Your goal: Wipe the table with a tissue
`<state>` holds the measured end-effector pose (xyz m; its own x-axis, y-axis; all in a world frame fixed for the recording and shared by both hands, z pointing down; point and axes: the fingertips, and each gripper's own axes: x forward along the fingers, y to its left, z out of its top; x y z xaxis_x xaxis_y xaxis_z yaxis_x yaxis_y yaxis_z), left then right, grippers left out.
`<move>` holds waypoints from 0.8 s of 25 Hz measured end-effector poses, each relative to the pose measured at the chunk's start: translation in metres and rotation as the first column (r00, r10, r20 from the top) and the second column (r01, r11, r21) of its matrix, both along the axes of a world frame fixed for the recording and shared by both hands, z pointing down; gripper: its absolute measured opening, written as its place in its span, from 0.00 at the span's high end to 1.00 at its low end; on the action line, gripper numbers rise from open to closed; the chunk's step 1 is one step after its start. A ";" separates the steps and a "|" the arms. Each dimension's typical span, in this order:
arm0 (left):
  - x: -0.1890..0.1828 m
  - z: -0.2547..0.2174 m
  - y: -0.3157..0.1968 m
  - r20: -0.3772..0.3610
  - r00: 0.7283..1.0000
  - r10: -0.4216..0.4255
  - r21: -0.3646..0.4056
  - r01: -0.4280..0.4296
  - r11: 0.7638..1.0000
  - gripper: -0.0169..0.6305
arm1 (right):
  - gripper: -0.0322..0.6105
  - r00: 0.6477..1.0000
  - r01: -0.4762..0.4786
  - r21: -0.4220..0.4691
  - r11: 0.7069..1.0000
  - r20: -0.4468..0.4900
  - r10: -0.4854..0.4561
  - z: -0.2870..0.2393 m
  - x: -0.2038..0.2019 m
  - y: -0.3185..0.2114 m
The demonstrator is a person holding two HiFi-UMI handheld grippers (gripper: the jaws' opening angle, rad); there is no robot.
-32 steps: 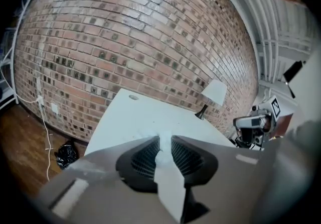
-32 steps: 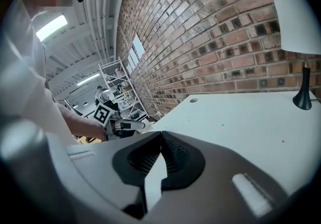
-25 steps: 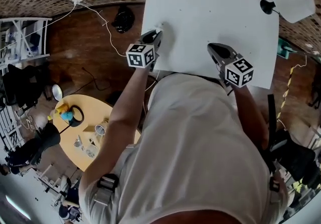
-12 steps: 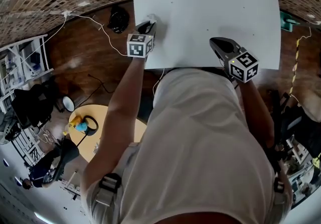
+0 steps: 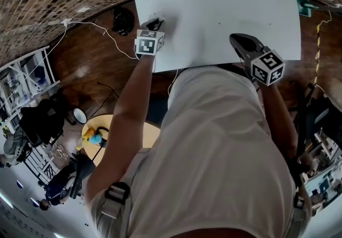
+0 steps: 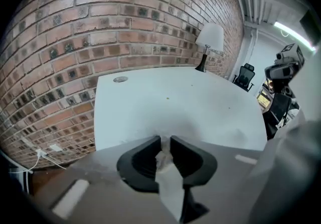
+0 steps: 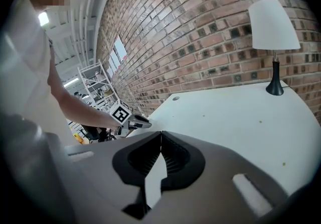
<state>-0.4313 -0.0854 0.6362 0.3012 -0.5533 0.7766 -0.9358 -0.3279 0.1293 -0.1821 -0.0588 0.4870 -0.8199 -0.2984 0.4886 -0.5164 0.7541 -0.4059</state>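
Tissue (image 6: 168, 184): white, crumpled, pinched between the left gripper's (image 6: 165, 140) pads (image 6: 146, 156), with a tail hanging back under them. It sits at the table's (image 6: 175, 97) near-left corner (contact with the top unclear).
Left gripper: jaws narrow, just been closing on the tissue. It is tilted down, lower and nearer that corner than a second ago.
Right gripper (image 7: 160, 135): jaws together, nothing between them. It is over the near edge, well apart from the left.
Table: white, higher in the head view than before.
Lamp (image 7: 273, 24): at the far right corner, now mostly cut off in the head view.

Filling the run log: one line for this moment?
left claw: just closing tighter on tissue, at table edge | right claw: shut, empty
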 end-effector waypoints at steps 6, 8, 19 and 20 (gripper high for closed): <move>0.003 -0.003 -0.017 -0.025 0.998 -0.064 0.013 0.064 0.998 0.87 | 0.94 0.999 -0.051 -0.004 0.999 -0.017 0.051 0.001 0.020 0.002; 0.004 -0.002 -0.024 -0.023 0.997 -0.076 0.017 0.077 0.997 0.87 | 0.94 0.998 -0.055 -0.006 0.998 -0.022 0.055 0.002 0.022 0.001; 0.054 -0.005 0.002 -0.130 0.990 0.063 -0.036 -0.068 0.997 0.87 | 0.94 1.000 -0.004 -0.012 1.000 -0.021 0.004 0.007 -0.002 0.007; 0.058 -0.007 0.008 -0.128 0.991 0.048 -0.044 -0.054 0.998 0.87 | 0.94 1.000 -0.001 -0.013 1.000 -0.018 0.001 0.008 -0.002 0.008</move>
<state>-0.3730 -0.0772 0.6287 0.4256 -0.4983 0.7554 -0.8931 -0.3658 0.2620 -0.1842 -0.0508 0.4948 -0.8106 -0.2926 0.5072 -0.5244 0.7481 -0.4066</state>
